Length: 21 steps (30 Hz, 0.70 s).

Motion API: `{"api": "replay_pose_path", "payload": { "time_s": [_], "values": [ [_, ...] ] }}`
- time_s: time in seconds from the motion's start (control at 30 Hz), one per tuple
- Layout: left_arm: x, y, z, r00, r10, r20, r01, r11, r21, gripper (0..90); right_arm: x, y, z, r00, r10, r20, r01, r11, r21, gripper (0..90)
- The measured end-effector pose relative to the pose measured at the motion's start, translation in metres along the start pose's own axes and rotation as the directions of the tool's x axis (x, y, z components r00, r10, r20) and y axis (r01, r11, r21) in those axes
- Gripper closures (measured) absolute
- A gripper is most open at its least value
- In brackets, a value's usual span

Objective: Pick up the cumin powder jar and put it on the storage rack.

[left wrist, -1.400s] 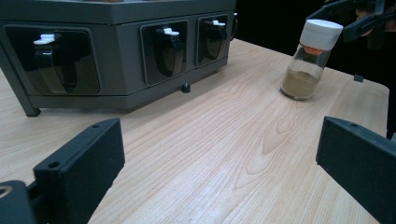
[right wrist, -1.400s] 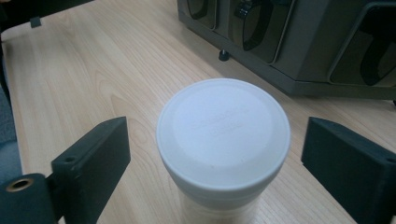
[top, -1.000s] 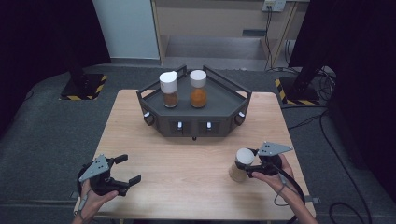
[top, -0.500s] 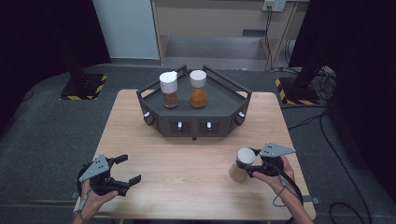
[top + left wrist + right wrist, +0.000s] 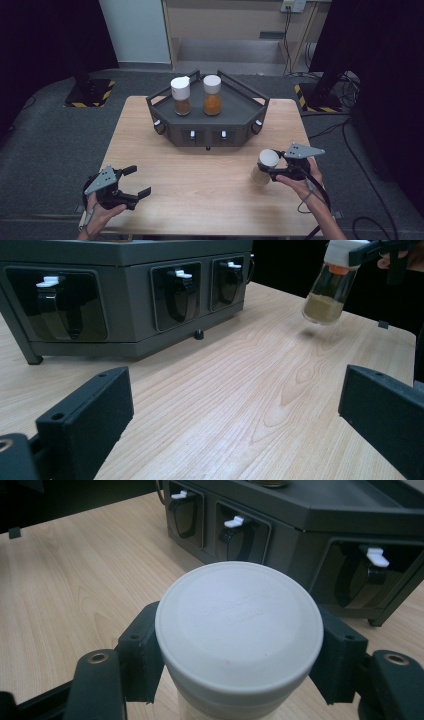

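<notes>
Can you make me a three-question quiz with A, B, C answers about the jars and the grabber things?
1. Where are the two orange-brown jars? A on the grey rack B on the floor C in a hand
2. How many white-lidded jars are there altogether? A one B three C five
3. What is the right gripper doing? A lying open B shut on a jar C holding a spoon

A: both stand on the rack's top.
B: two on the rack, one held.
B: its fingers clamp the lid, and the jar hangs above the table.
</notes>
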<state>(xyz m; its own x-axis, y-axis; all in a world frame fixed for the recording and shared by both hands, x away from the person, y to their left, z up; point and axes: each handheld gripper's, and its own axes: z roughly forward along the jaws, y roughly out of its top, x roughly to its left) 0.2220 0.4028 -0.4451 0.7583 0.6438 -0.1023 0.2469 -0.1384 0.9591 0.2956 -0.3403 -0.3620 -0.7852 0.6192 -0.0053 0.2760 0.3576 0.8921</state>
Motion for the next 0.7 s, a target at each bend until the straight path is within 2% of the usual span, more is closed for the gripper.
{"api": "replay_pose_path", "payload": {
  "time_s": [0.37,0.7],
  "values": [
    [0.0,0.001,0.0,1.0,0.001,0.001,-0.001,1.0,0.004,0.3,-0.012,0.032,-0.005,0.9993,-0.027,-0.025,0.026,0.999,-0.023,33.9],
    [0.0,0.0,0.0,1.0,0.002,0.002,-0.002,1.0,0.005,0.3,-0.02,0.066,-0.004,0.9975,-0.048,-0.051,0.048,0.999,-0.01,33.9]
  ]
}}
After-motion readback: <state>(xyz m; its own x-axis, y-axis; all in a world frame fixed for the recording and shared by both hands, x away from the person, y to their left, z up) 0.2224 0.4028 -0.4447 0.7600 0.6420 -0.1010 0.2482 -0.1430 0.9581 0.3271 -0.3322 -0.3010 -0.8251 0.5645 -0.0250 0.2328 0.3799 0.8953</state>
